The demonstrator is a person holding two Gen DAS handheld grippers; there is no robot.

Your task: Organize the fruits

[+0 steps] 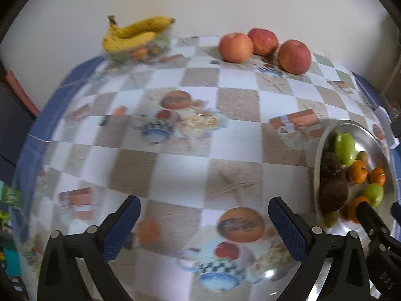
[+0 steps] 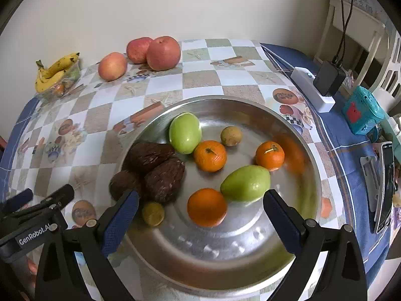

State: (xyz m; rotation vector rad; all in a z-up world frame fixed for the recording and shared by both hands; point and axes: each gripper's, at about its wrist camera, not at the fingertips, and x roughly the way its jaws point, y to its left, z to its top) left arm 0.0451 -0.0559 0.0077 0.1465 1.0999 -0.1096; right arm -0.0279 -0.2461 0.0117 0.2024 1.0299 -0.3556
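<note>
A round metal bowl (image 2: 215,98) holds mixed fruit: two green fruits (image 2: 185,132), three oranges (image 2: 209,155), three brown scaly fruits (image 2: 164,179) and two small yellowish ones (image 2: 231,136). My right gripper (image 2: 200,195) hangs open over the bowl's near side, nothing between its pads. The left gripper (image 1: 204,202) is open above bare checkered tablecloth, left of the bowl (image 1: 351,123). Three red apples (image 1: 235,47) lie at the table's far edge. Bananas (image 1: 135,33) rest on a clear container (image 1: 140,51) at the far left.
Right of the bowl lie a white power strip with a black adapter (image 2: 325,80), a teal box (image 2: 363,110) and a phone on a stand (image 2: 386,183). A white chair (image 2: 356,25) stands behind them. A wall closes the table's far side.
</note>
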